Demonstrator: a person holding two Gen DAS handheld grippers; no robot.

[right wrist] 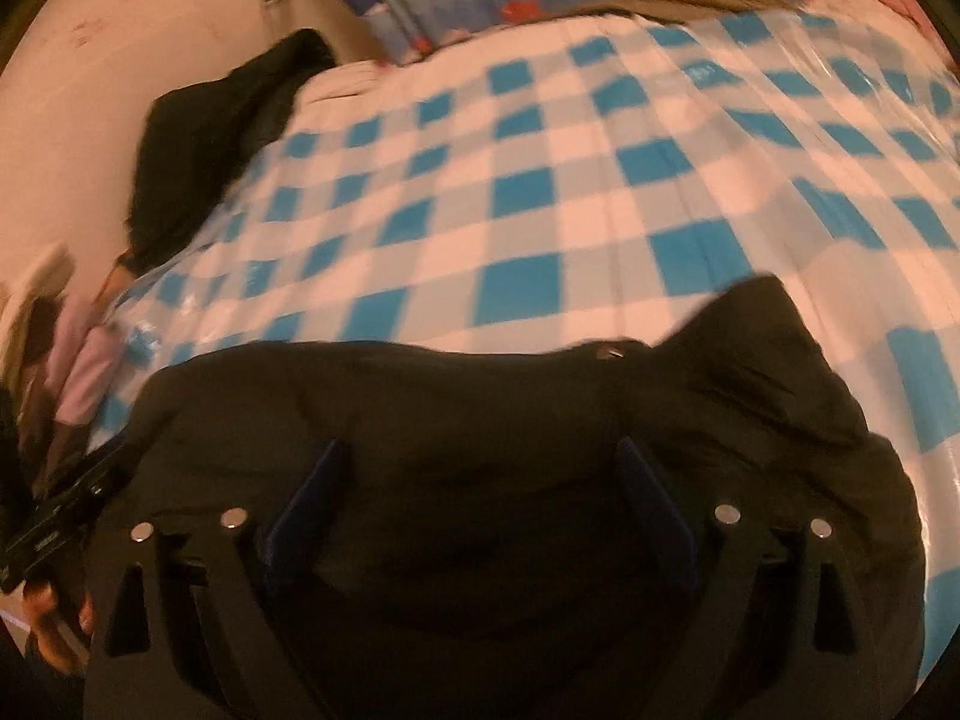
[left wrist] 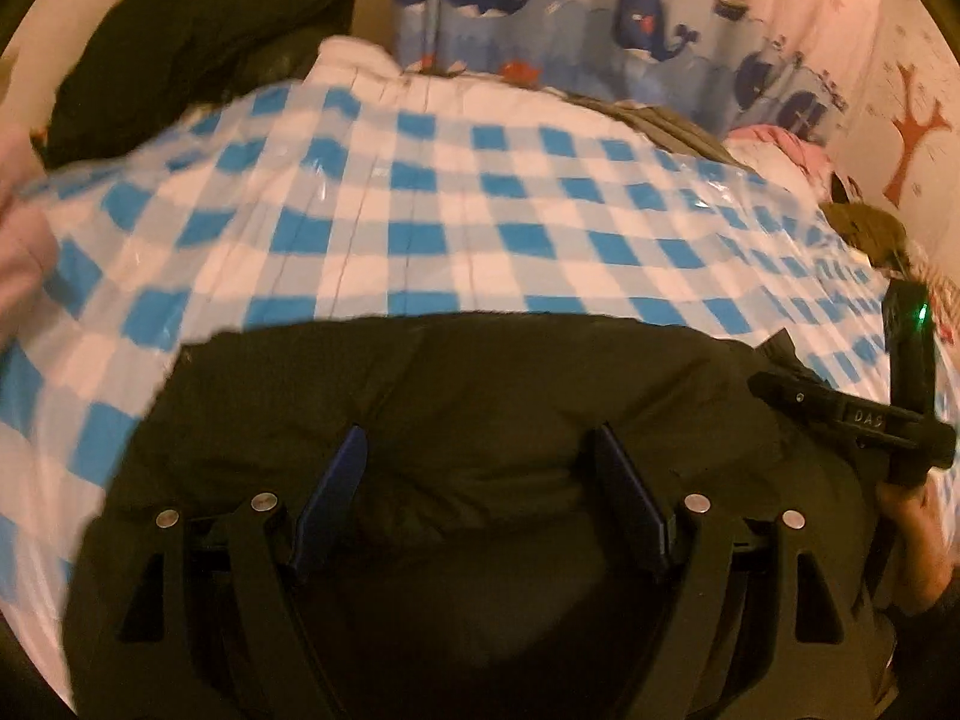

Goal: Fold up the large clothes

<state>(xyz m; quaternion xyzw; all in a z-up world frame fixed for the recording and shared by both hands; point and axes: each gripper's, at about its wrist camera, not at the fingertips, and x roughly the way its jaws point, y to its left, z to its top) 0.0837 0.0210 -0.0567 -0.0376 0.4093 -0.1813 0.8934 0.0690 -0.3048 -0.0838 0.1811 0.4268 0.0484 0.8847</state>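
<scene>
While both views are blurred, we can record the main positions. Across the lower half of each frame lies a large black padded garment (left wrist: 456, 396), folded into a bulky bundle on a glossy blue-and-white checked plastic cover (left wrist: 420, 210) that fills the middle of the picture.

We find the left gripper (left wrist: 480, 474) at the bottom centre of its own view, blue-padded fingers (left wrist: 339, 480) spread wide above the dark fabric, with nothing pinched between them. At the right edge of that view we note the right gripper, seen side-on with a green light, and the hand (left wrist: 912, 540) carrying it.

From the right wrist view, the right gripper (right wrist: 483, 480) likewise stands with its jaws well apart over the garment, clamping nothing.

A second dark garment (left wrist: 180, 42) lies heaped at the upper left, beyond the cover's edge. A blue whale-print fabric (left wrist: 600, 12) hangs along the top centre. A pink cloth (left wrist: 774, 138) sits at the upper right.
</scene>
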